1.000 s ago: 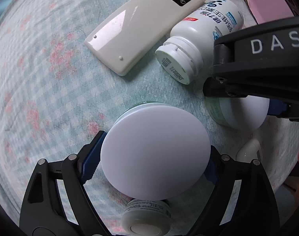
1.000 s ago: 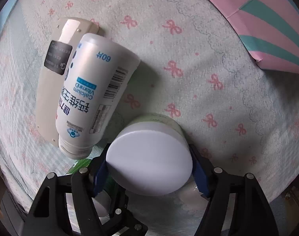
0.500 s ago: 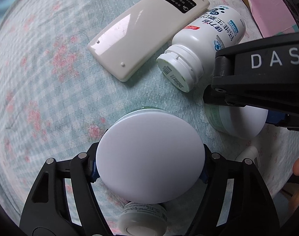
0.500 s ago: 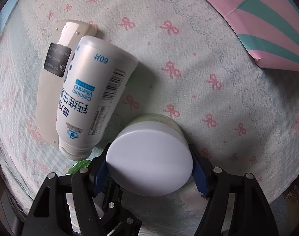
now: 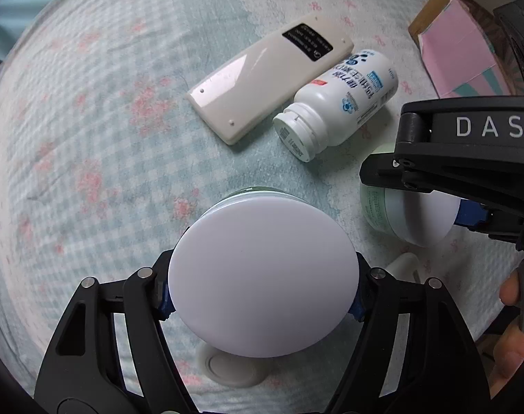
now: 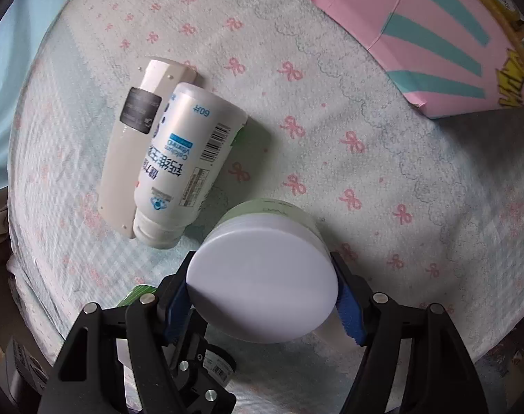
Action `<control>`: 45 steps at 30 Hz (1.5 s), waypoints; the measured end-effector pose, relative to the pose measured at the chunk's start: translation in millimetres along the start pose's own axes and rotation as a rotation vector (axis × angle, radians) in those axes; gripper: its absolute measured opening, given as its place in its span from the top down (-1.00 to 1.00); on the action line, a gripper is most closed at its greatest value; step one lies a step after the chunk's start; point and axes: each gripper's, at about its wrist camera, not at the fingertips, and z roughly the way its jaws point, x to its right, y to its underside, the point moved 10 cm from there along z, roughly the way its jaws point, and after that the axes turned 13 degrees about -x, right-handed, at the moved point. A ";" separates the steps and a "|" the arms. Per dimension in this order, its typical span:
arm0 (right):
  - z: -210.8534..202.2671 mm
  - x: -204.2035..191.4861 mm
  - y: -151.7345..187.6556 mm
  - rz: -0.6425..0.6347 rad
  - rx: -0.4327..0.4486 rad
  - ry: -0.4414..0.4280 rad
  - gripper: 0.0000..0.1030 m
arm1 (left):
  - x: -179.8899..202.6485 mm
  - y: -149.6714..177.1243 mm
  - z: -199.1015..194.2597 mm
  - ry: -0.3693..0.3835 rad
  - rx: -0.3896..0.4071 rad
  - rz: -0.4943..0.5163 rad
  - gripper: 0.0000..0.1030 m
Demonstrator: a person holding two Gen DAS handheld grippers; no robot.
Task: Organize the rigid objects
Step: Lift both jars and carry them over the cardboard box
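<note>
My left gripper (image 5: 262, 293) is shut on a green cream jar with a white lid (image 5: 262, 276), held above the bedspread. My right gripper (image 6: 262, 296) is shut on a second, like jar (image 6: 262, 276); that jar also shows in the left wrist view (image 5: 414, 220) under the right gripper's black body (image 5: 469, 151). A white vitamin bottle (image 5: 341, 110) lies on its side against a cream remote control (image 5: 269, 79). Both show in the right wrist view, the bottle (image 6: 186, 165) and the remote (image 6: 131, 145).
A pink and teal striped box (image 6: 434, 45) stands at the far right, also in the left wrist view (image 5: 458, 58). A small white bottle (image 5: 231, 369) stands below the left jar. Another small white bottle (image 5: 403, 265) lies by the right jar. The checked bedspread (image 5: 89, 138) stretches left.
Both grippers have lifted with their jars, so the bottle and the remote look smaller and farther away. The left jaws closed in tighter on their jar.
</note>
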 end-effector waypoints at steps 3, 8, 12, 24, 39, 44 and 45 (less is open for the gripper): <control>-21.5 -2.2 13.3 -0.041 0.016 -0.022 -0.31 | 0.7 10.0 -27.8 0.014 0.028 -0.020 -0.33; -69.9 -11.2 38.3 -0.147 0.036 -0.068 -0.31 | 5.1 31.0 -79.9 0.045 0.057 -0.041 -0.33; -113.0 -10.1 50.6 -0.225 0.061 -0.087 -0.31 | 27.1 37.6 -116.5 0.054 0.086 -0.052 -0.33; -250.2 61.9 9.4 -0.343 0.179 -0.045 -0.31 | 148.3 -21.6 -215.6 0.030 0.253 0.063 -0.33; -330.7 189.4 -109.0 -0.256 0.184 0.053 -0.31 | 314.1 -103.2 -204.1 0.072 0.202 0.207 -0.33; -307.4 220.3 -143.5 -0.172 0.125 0.009 -0.31 | 331.9 -124.4 -161.4 0.060 0.125 0.226 -0.33; -301.0 224.6 -148.2 -0.158 0.117 0.001 -0.31 | 334.1 -128.5 -153.0 0.053 0.109 0.230 -0.33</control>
